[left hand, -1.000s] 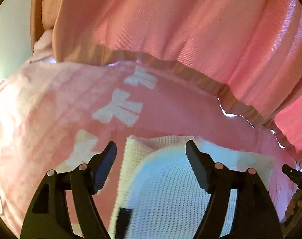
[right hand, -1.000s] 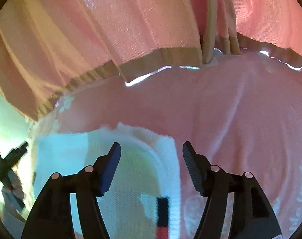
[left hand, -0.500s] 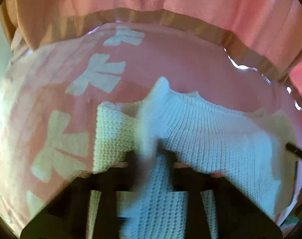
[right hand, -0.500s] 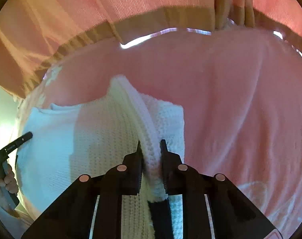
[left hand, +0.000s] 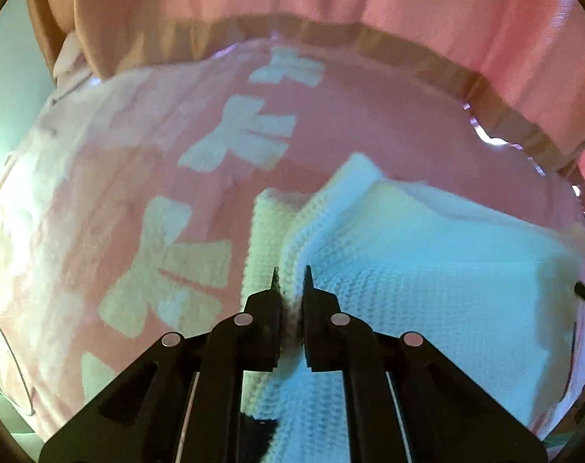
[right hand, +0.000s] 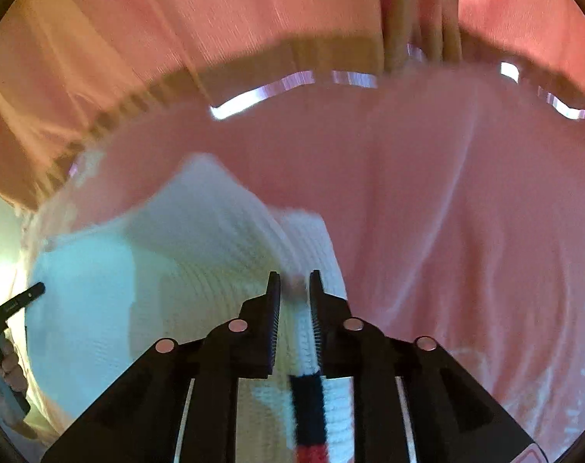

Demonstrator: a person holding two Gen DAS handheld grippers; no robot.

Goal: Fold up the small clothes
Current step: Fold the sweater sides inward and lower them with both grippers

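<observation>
Now, both grippers (left hand: 290,277) (right hand: 295,283) on white knit (left hand: 427,277).

Pink blanket (left hand: 369,131) with pale bow print spread underneath; pink curtain (right hand: 176,19), tan hem, hanging behind

No legible text, labels, brand names or nos. in either wrist view. White bow-like shapes on the pink blanket (left hand: 331,146) are pattern, not letters; tiny marking on the black handle (right hand: 20,303) at left edge is too small to read.
</observation>
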